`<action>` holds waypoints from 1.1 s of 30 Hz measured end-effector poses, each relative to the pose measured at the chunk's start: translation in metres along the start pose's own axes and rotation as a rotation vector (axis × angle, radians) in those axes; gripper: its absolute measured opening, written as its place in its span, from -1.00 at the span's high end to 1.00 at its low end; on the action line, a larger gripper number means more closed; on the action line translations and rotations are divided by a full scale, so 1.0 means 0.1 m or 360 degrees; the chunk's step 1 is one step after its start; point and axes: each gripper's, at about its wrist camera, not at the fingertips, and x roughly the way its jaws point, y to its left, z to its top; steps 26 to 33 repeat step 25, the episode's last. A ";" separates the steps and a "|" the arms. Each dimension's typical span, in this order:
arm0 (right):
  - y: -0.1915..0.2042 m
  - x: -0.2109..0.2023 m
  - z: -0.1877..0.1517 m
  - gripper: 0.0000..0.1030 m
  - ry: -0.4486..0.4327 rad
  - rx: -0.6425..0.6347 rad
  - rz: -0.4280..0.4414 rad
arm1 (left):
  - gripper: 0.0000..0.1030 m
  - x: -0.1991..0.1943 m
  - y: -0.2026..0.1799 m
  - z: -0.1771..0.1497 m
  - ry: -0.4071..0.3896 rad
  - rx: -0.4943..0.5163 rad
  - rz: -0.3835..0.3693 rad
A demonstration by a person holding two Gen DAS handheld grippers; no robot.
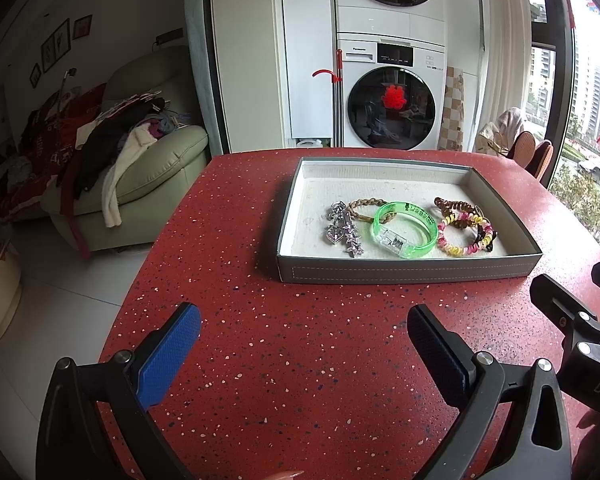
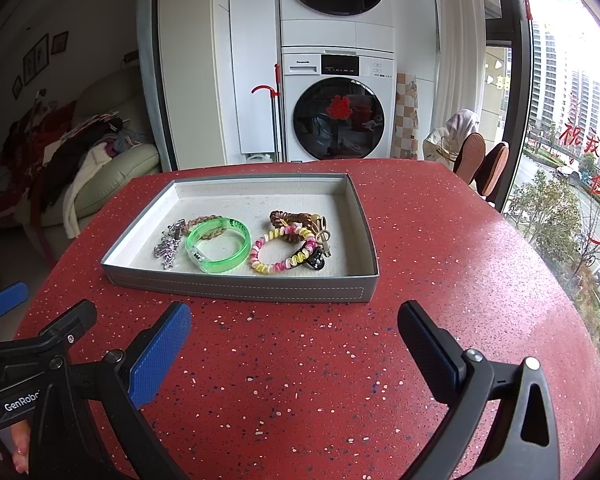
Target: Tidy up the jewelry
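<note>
Right wrist view: grey tray (image 2: pixel 236 290) on red table (image 2: pixel 300 380), holding green bangle (image 2: pixel 218 249), rigid and slick, best pinched across its band; coiled hair ties (image 2: pixel 282 254), soft, springy; silver star clips (image 2: pixel 167 249), light, snaggable. My right claw (image 2: pixel 294 344) and left claw (image 1: pixel 304 344) both spread, empty, before the tray's near wall; bare table around it.

Right gripper (image 2: pixel 294 340), lower frame: jaws wide apart, nothing between them, above red speckled table (image 2: pixel 440 248). Grey tray (image 2: pixel 236 290) at frame centre, just beyond the fingertips. Inside, left to right: silver star clips (image 2: pixel 167 249), braided band (image 2: pixel 208 226) partly under green bangle (image 2: pixel 218 250), pink-yellow coil tie (image 2: pixel 282 255), brown coil tie (image 2: pixel 292 220). Left gripper (image 2: pixel 32 312) at lower left edge; jaw state unclear.
</note>
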 end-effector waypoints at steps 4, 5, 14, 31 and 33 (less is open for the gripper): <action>0.00 0.00 0.00 -0.99 -0.0001 -0.0001 -0.0002 | -1.00 0.01 0.00 0.00 0.0008 0.0001 0.0001; 0.00 0.00 0.00 -0.99 0.0001 0.0000 -0.0001 | -1.00 0.01 0.00 0.00 0.0008 0.0003 0.0003; 0.00 0.00 0.00 -0.99 0.0000 0.0000 0.0000 | -1.00 0.01 0.00 0.00 0.0013 0.0011 -0.0004; 0.00 0.00 0.00 -0.99 0.0001 -0.0002 -0.0002 | -1.00 0.00 0.00 0.00 -0.0003 0.0018 0.0000; 0.00 0.00 0.00 -0.99 0.0001 -0.0002 -0.0002 | -1.00 0.00 0.00 0.00 -0.0003 0.0018 0.0000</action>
